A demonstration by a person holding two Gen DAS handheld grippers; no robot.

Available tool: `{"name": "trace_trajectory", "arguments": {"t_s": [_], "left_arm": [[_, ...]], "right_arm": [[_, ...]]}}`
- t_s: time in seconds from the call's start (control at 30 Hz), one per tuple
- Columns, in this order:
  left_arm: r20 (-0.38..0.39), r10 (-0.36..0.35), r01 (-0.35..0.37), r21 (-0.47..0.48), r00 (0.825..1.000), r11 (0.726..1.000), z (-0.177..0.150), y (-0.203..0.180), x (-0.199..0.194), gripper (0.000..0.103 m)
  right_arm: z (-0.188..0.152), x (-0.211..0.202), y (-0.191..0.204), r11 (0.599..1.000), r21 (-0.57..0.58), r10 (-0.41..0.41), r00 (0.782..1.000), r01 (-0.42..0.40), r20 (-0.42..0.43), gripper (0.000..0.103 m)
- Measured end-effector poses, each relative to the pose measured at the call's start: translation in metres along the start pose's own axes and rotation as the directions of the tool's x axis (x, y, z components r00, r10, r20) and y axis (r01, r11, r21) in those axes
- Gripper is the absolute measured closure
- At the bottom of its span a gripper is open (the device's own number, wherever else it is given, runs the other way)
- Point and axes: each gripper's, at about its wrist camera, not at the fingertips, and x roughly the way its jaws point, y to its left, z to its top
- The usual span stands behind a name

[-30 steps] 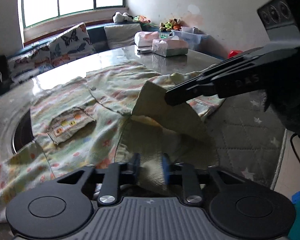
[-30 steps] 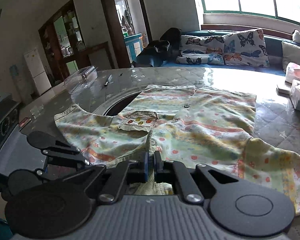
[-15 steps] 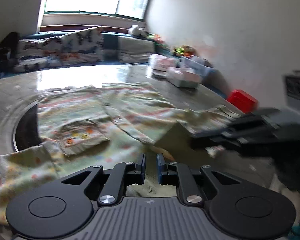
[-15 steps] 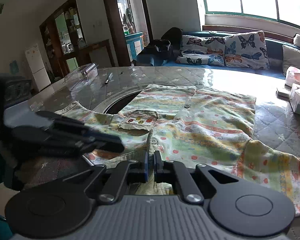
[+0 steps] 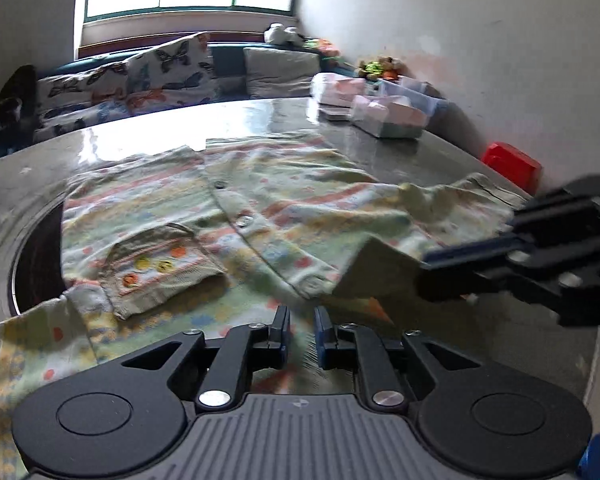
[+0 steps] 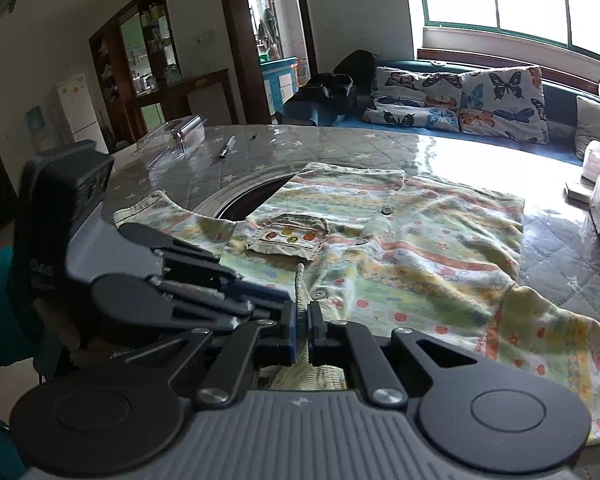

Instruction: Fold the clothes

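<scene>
While both grippers sit at the near edge of the table, this is how it looks:

Shirt: floral button-up shirt (image 5: 260, 216) spread flat over the middle of the table (image 5: 420, 160), chest pocket (image 5: 160, 268) facing up, one sleeve trailing toward the near edge.

Left gripper: left gripper (image 5: 300, 332) has its jaws a little apart and opening. Patterned cloth shows through the gap, but the blue pads aren't pressing on anything, so no grip as far as I can see.

Right gripper: right gripper (image 6: 300, 330) is pinched almost fully closed on a ribbed olive edge of the shirt, which stands up in a ridge between the pads. From the left wrist view it comes in from the right side, with a lifted flap of fabric at its tip.

Left view only: tissue boxes (image 5: 388, 116) near the far right edge of the table, plus a red box (image 5: 512, 164) past that edge by the wall.

Right view only: clear plastic container (image 6: 176, 140) and a pen (image 6: 226, 147) near the far left edge; doorway and white fridge (image 6: 80, 108) behind.

Both views: butterfly cushions (image 6: 460, 100) under the window.
</scene>
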Motion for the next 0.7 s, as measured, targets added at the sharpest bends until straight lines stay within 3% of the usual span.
{"name": "trace_trajectory", "arguments": {"t_s": [0.13,0.43,0.7], "left_arm": [[0.012,-0.001,0.000,0.060,1.000,0.998,-0.012,-0.013,-0.009,0.069],[0.040,-0.052,0.047,0.105,0.998,0.993,-0.022,-0.019,-0.031,0.055],[0.132,-0.065,0.062,0.026,0.989,0.998,-0.017,0.008,-0.068,0.051]], "right_arm": [[-0.001,0.004,0.003,1.000,-0.011,0.008,1.000,-0.008,-0.012,0.099],[-0.008,0.016,0.013,0.996,-0.075,0.044,0.996,-0.050,-0.079,0.098],[-0.021,0.029,0.021,0.991,-0.110,0.062,0.988,-0.078,-0.141,0.096]]}}
